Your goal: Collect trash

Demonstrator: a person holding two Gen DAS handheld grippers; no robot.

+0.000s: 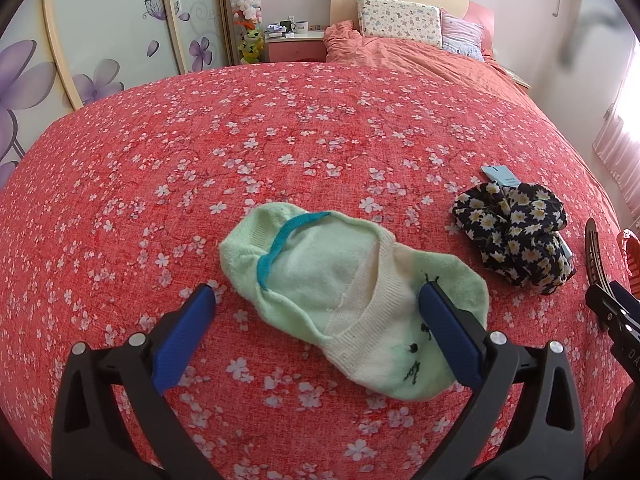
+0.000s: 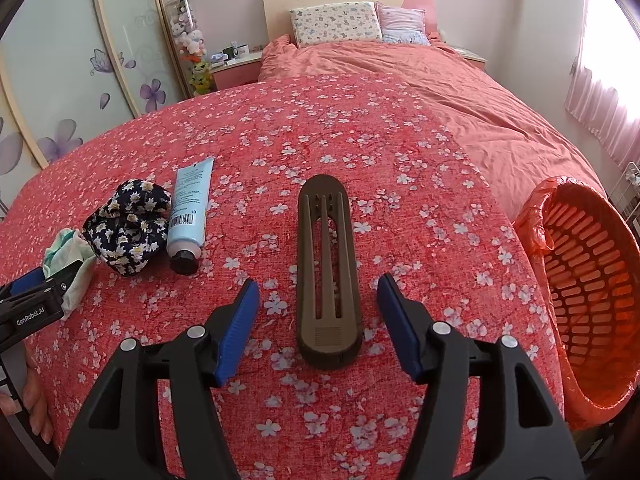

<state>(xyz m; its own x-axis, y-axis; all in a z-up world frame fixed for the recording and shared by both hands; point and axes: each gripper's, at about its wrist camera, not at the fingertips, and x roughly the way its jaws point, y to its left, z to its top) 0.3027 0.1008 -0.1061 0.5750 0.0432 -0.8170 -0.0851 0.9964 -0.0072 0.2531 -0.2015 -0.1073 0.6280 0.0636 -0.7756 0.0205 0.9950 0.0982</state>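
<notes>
Left gripper [image 1: 316,300], jaws apart, straddles the pale-green ankle sock [image 1: 344,300] at lower centre; right gripper [image 2: 318,292], jaws apart, flanks the brown slotted plastic bar [image 2: 328,272], orange mesh basket [image 2: 592,280] at right edge.

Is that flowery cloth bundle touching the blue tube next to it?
Touching. In the right wrist view the flowery cloth bundle presses against the side of the blue tube, with no bedspread visible between them.
</notes>
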